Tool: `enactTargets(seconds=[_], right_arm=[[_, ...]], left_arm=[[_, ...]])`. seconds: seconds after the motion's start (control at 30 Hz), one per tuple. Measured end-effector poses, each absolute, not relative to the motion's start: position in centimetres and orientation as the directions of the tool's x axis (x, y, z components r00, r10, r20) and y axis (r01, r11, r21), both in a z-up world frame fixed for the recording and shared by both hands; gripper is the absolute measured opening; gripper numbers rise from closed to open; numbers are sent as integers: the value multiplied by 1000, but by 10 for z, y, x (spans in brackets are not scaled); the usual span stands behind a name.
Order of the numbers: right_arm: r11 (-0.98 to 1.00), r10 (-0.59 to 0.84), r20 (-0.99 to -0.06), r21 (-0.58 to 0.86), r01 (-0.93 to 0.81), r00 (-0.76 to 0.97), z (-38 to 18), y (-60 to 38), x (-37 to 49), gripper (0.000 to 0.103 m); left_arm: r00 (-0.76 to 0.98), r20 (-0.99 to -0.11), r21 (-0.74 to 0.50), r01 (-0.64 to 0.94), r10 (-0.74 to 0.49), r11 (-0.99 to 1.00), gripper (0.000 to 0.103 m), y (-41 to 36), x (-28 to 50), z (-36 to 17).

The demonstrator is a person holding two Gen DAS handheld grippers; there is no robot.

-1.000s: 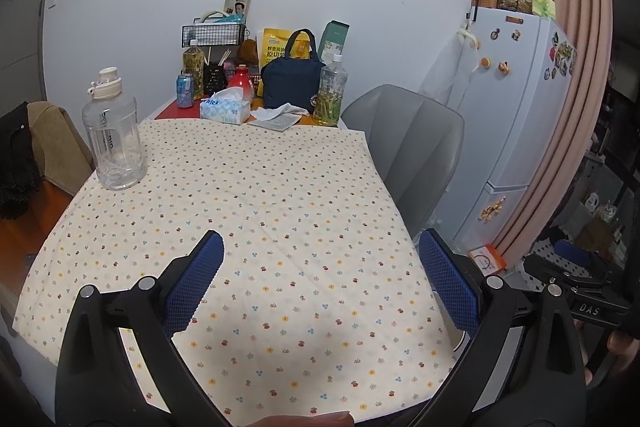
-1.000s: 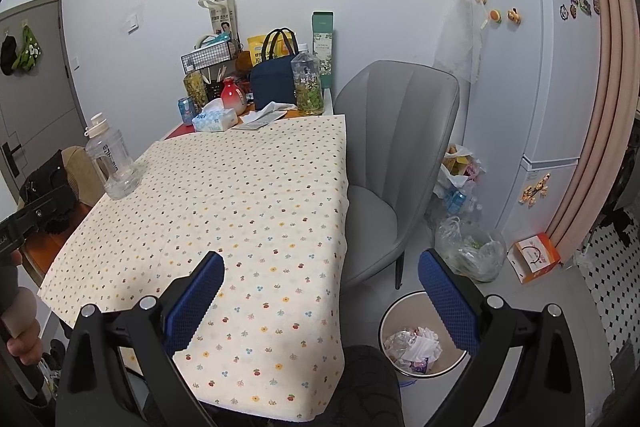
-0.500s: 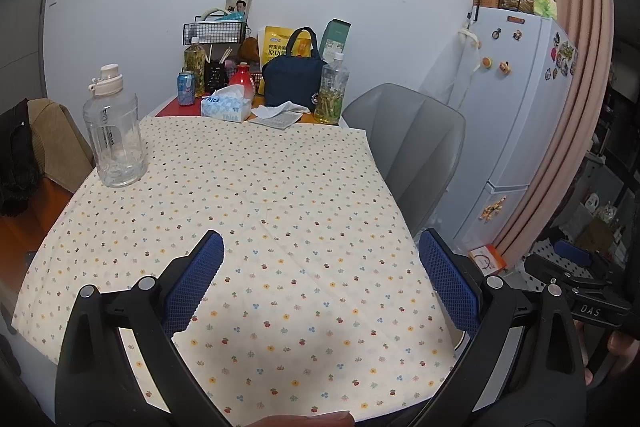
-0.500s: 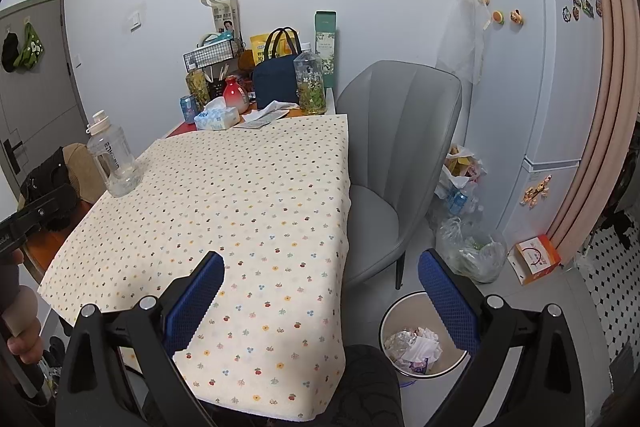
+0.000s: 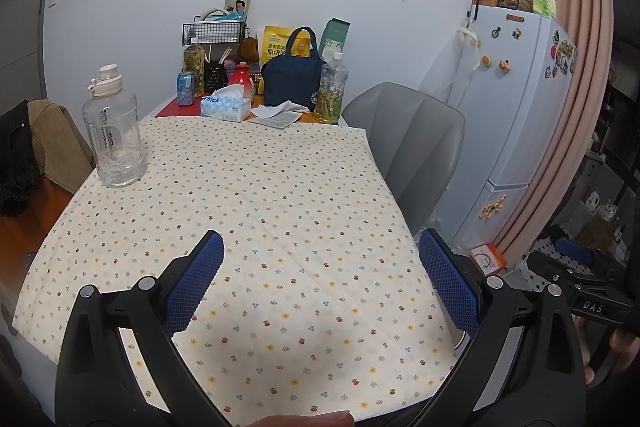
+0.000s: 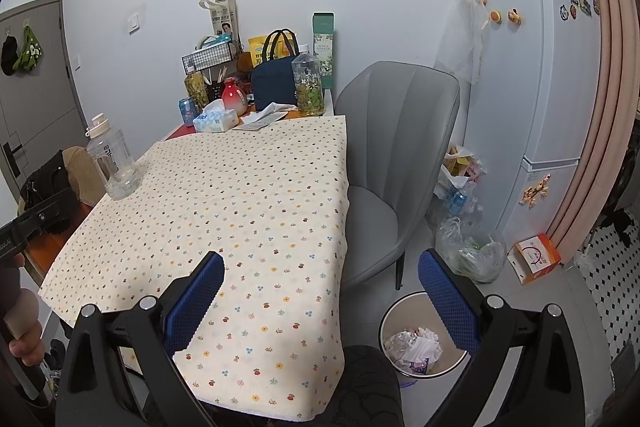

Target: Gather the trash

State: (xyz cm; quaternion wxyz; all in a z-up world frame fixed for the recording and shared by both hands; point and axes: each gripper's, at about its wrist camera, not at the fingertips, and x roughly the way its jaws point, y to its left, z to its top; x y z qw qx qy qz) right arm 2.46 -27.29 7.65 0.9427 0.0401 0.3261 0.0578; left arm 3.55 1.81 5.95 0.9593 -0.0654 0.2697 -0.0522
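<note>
A white waste bin (image 6: 388, 319) with crumpled paper and wrappers inside stands on the floor to the right of the table, below the grey chair. A crumpled white tissue (image 5: 276, 109) (image 6: 275, 108) lies on a paper at the table's far end. My left gripper (image 5: 320, 259) hangs open over the near part of the flowered tablecloth (image 5: 248, 203), nothing between its blue pads. My right gripper (image 6: 320, 279) is open too, spanning the table's right edge and the bin, holding nothing.
A big clear water jug (image 5: 114, 131) stands at the table's left. Tissue box (image 5: 226, 105), can, bottles, navy bag (image 5: 294, 77) and wire rack crowd the far end. Grey chair (image 6: 396, 155), fridge (image 6: 536, 99), plastic bags (image 6: 468, 247) and an orange box on the floor at right.
Both views have tilted up slightly, so the table's contents sit a little lower in the frame. Both grippers stay open and empty.
</note>
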Motion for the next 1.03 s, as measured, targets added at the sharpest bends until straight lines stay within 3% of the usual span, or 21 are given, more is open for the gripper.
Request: enactTargets(seconds=[1.03], right_arm=[[991, 131, -616, 114, -76, 777, 76, -276, 27, 95]], left_arm=[[838, -526, -159, 71, -145, 985, 97, 17, 37, 55]])
